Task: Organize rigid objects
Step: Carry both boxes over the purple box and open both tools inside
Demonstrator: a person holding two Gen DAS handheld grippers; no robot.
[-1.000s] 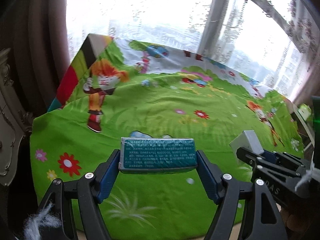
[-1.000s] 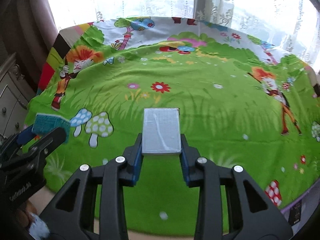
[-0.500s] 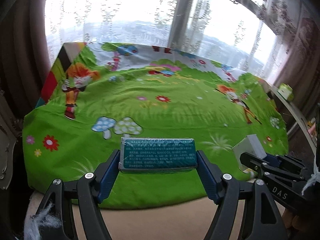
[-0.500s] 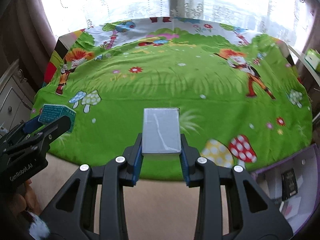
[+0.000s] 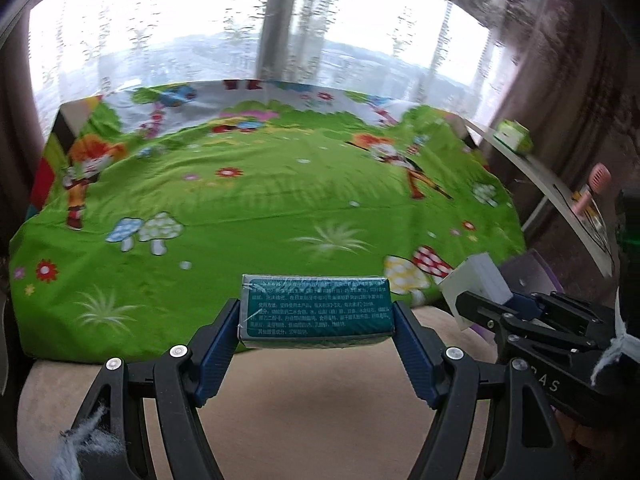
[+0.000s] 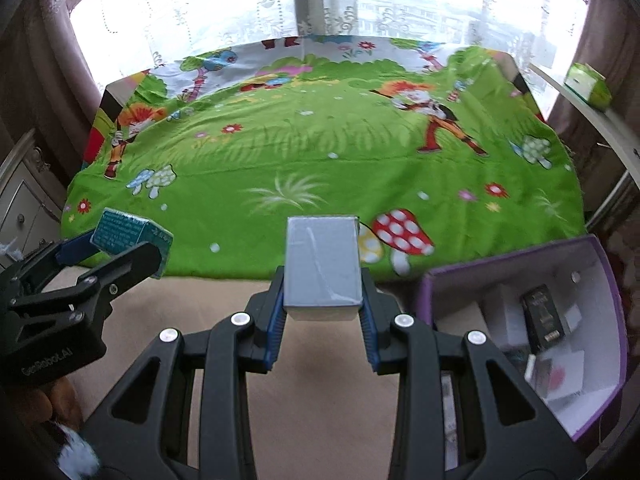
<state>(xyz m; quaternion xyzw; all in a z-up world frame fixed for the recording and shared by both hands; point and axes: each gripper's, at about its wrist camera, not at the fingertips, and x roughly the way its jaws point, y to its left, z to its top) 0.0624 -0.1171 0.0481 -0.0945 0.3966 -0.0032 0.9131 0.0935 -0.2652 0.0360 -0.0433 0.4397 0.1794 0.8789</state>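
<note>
My left gripper point(image 5: 316, 316) is shut on a teal box point(image 5: 316, 306) with white print, held crosswise between its blue pads. In the right wrist view this teal box point(image 6: 128, 234) shows at the left, in the left gripper point(image 6: 120, 248). My right gripper point(image 6: 322, 280) is shut on a grey-white box point(image 6: 322, 262), gripped by its long sides. That grey-white box point(image 5: 478, 280) also shows at the right of the left wrist view. Both grippers hang over the beige floor, just off the near edge of the bed point(image 6: 320, 152).
An open purple box point(image 6: 600, 264) with white inside stands on the floor at the right, holding a black box point(image 6: 544, 316) and several white ones. A white shelf point(image 6: 592, 120) on the right carries a green carton point(image 6: 588, 82). A pale dresser point(image 6: 24, 196) stands at the left.
Both grippers have drawn back from over the bedspread with their boxes, past the bed's near edge. The floor and the purple box have come into view.
</note>
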